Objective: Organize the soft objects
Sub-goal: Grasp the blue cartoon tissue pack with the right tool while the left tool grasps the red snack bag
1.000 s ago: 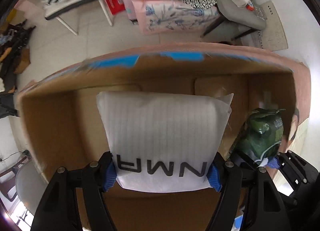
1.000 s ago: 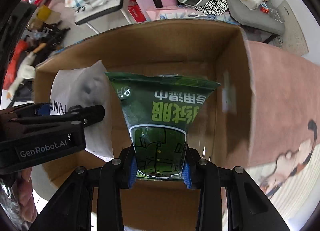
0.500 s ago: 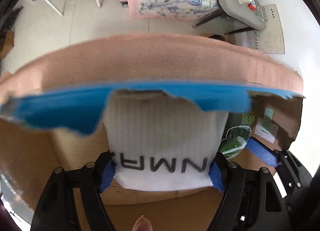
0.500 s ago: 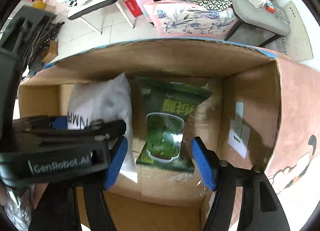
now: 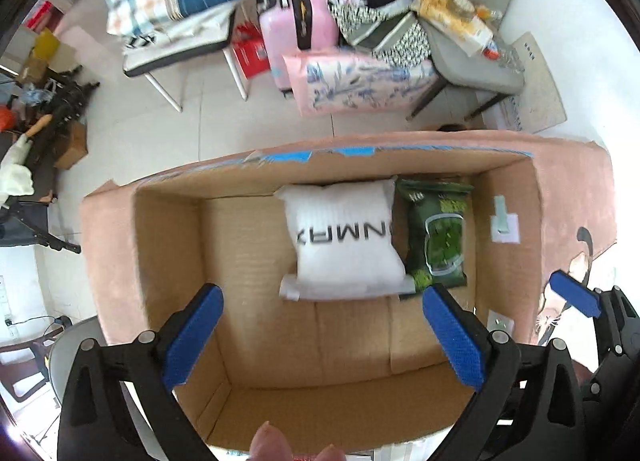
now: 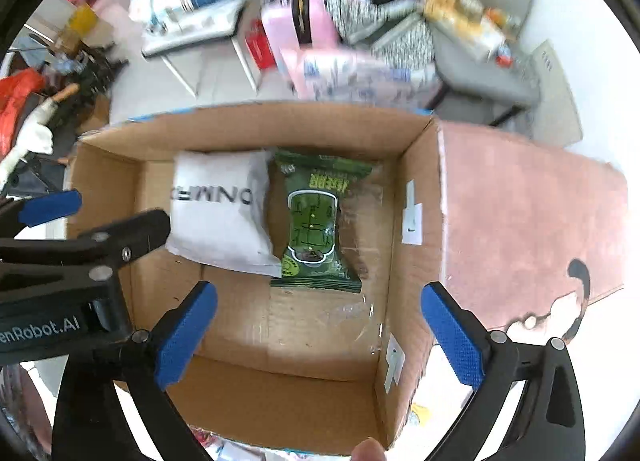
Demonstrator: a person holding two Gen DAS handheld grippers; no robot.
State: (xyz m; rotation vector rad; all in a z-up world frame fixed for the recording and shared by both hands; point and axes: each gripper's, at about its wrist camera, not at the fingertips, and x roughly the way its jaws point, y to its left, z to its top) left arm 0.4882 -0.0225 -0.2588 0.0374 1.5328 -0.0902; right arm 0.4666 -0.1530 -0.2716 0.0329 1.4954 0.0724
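A white soft pack with black letters (image 5: 346, 239) lies on the floor of an open cardboard box (image 5: 168, 245), against its far wall. A green soft pack (image 5: 438, 237) lies right beside it, touching. Both show in the right wrist view too, the white pack (image 6: 220, 213) left of the green pack (image 6: 316, 225), inside the box (image 6: 416, 181). My left gripper (image 5: 326, 337) is open and empty above the box's near side. My right gripper (image 6: 320, 337) is open and empty, also above the near side; the left gripper's fingers (image 6: 52, 207) show at its left.
The box stands on a pink cloth with a cartoon print (image 6: 532, 221). Beyond it on the tiled floor are a pink floral cushion (image 5: 360, 81), a pink suitcase (image 5: 296, 29), a grey chair with clutter (image 5: 468, 45) and a chair with folded bedding (image 5: 168, 9).
Both grippers have opened and let go of their packs, which now lie side by side in the box. Both grippers have pulled back and up from the box.
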